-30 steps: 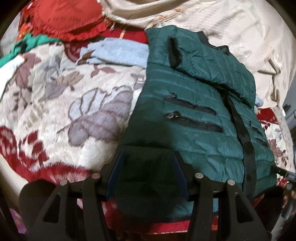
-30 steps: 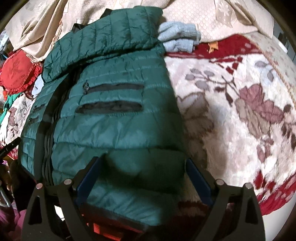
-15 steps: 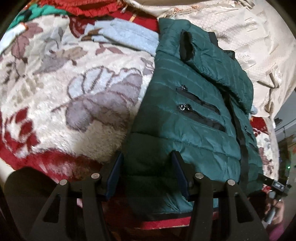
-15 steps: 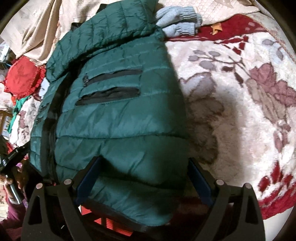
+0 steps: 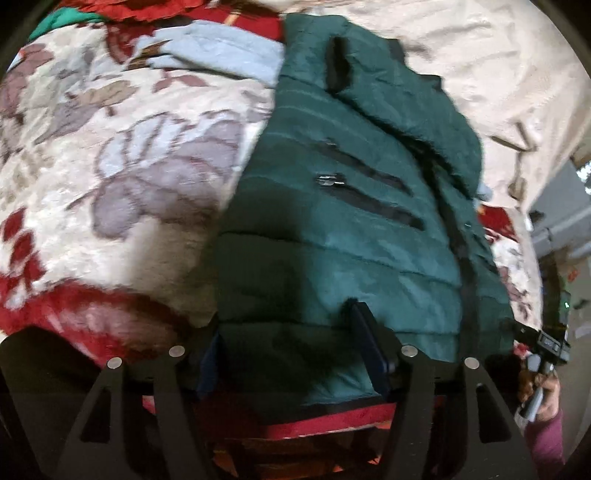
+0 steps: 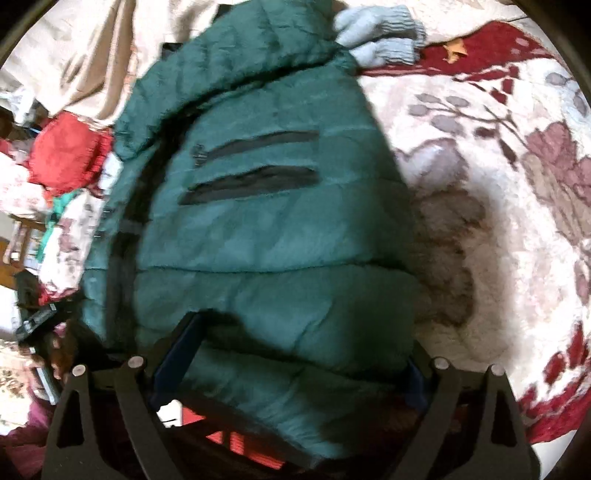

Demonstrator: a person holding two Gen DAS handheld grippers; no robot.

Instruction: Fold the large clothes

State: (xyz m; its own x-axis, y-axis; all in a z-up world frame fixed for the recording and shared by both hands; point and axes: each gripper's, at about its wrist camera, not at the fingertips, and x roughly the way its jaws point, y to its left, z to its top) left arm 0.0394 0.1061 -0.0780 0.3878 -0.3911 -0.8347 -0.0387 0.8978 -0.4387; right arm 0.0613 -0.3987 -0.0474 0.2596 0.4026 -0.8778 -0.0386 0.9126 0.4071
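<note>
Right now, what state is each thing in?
jacket: lying flat on the blanket, sleeve folded across its top, two pocket zips shut
left gripper: open, has just been widening, hem between the fingers
right gripper: open, astride the hem
blue knit: crumpled beside the collar

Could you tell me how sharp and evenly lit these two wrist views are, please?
Left wrist view: motion blur softens the green puffer jacket and floral blanket; fisheye bending darkens the corners; shadow lies by the left gripper. Right wrist view: similar blur on the jacket's pocket zips; a dark shadow falls on the blanket right of the jacket, above the right gripper.
</note>
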